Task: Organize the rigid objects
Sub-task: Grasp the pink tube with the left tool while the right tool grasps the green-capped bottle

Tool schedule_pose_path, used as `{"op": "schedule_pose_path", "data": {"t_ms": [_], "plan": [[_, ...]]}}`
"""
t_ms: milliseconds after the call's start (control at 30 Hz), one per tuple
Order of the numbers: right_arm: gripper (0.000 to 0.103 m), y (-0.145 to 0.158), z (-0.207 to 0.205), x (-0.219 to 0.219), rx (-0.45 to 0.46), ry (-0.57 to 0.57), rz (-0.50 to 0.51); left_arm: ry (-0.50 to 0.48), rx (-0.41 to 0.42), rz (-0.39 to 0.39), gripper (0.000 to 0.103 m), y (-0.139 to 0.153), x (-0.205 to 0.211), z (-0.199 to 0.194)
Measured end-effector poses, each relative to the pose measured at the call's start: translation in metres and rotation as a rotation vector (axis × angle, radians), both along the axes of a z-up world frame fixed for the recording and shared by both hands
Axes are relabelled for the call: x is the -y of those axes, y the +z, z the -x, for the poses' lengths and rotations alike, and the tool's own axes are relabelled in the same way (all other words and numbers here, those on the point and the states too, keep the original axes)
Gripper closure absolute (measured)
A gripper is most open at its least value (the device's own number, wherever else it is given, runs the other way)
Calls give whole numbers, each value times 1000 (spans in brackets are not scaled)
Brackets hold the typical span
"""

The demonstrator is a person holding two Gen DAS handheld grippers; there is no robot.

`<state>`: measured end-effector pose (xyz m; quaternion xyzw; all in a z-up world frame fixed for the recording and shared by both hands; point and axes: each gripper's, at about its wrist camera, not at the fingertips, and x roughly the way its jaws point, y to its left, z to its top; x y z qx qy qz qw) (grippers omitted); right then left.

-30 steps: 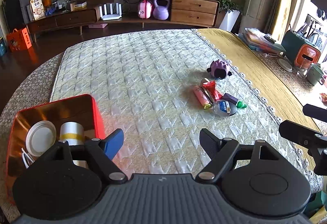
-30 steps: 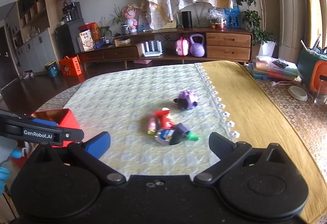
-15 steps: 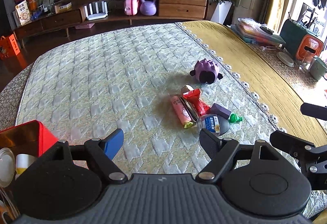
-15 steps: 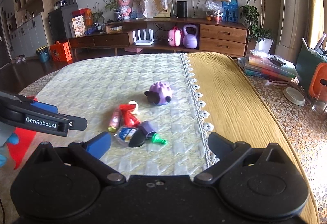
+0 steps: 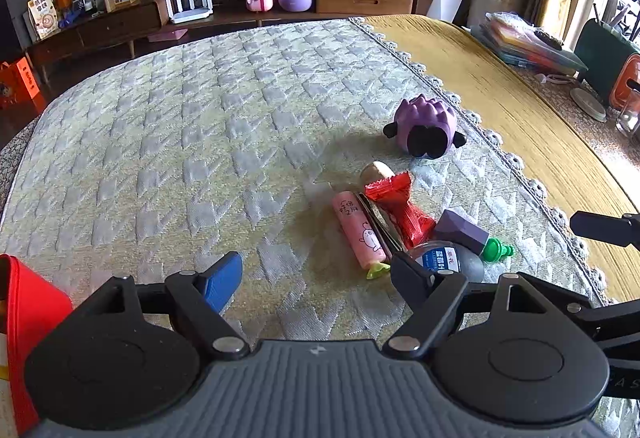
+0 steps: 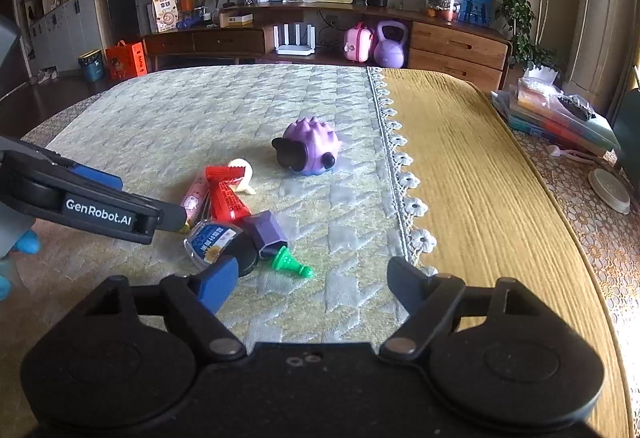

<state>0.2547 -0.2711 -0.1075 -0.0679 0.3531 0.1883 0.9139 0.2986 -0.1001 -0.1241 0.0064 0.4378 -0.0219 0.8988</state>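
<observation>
Red box (image 5: 28, 318) at left, contents hidden; purple spiky toy (image 5: 424, 126) beside cluttered pile; left jaws spread, right jaws closing, empty.

Red box (image 5: 28, 318): cut off at your left edge, contents mostly hidden | round tin (image 5: 448, 262): near side hidden behind your left gripper's finger (image 5: 416, 278) | tin label (image 6: 212, 238): too small to read | gloved hand (image 6: 20, 250): cut off far left
</observation>
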Motion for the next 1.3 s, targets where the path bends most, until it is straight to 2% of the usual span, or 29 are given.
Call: {"op": "schedule_pose_path", "data": {"t_ms": [400,567,633,700,767,833,967,1033,1067,1300], "plan": [[43,-9,-11,-10,13,56,21,33,-16,-2,22,-13,-2,-18],[56,-8,-12,-14,30,80,22,39,-2,-3,24,-15,-4,-24],[59,-8,-13,-13,29,80,29,32,8,-4,30,-14,-4,-26],[63,-9,-13,-11,17,88,22,22,16,-4,41,-13,-3,-27],[65,-12,-14,-10,-4,98,23,9,24,-9,46,-12,-1,-29],[65,-13,-12,-10,4,100,27,-5,34,-14,57,-12,1,-29],[74,-13,-10,-14,5,98,23,-28,46,-22,72,-12,5,-27],[78,-13,-9,-15,5,93,23,-29,46,-22,84,-13,4,-26],[79,-13,-9,-15,4,86,20,-27,46,-21,87,-13,4,-25],[80,-10,-1,-15,15,44,15,-4,30,4,88,-9,-6,-19]]}}
